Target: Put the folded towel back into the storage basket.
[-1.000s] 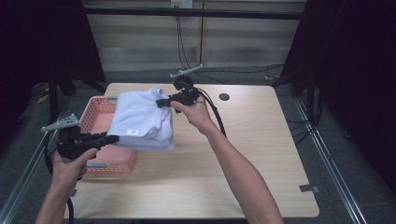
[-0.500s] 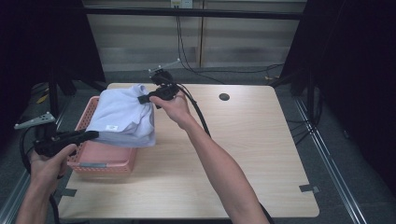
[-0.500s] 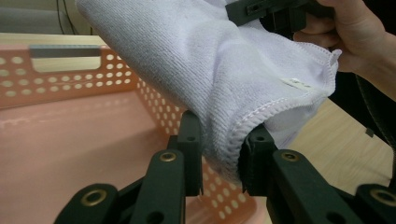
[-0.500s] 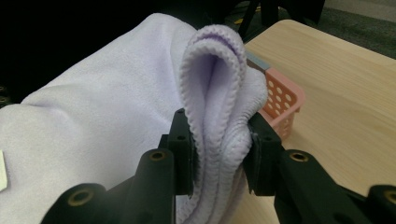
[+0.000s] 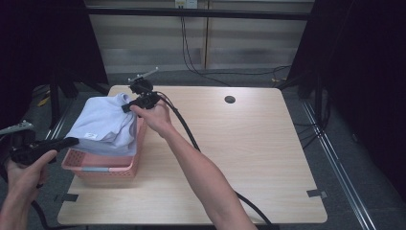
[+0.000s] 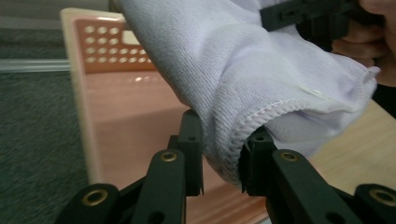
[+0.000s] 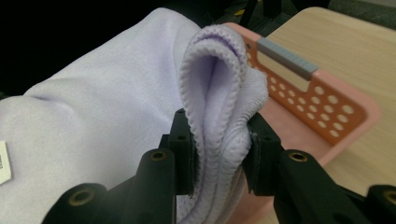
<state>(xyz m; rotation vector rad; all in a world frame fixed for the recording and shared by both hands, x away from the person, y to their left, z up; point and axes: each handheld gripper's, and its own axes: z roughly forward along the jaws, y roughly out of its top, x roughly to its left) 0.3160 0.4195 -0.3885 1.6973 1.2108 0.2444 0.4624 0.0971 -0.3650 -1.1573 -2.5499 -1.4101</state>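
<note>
On the wooden counter (image 5: 249,143) a pink basket (image 5: 103,165) sits under a folded purple towel (image 5: 103,122).
The left tool (image 6: 222,163) and right tool (image 7: 219,149) each pinch one towel end; the towel stretches between them, right above the basket.

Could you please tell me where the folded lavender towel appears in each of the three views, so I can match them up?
High view: the lavender towel lies left of centre, over the pink basket.
Left gripper view: it fills the upper middle and right, its hemmed corner pinched between the jaws.
Right gripper view: it spreads across the left and centre, a folded edge between the jaws.
Shared landmark: the pink basket with round holes.
</note>
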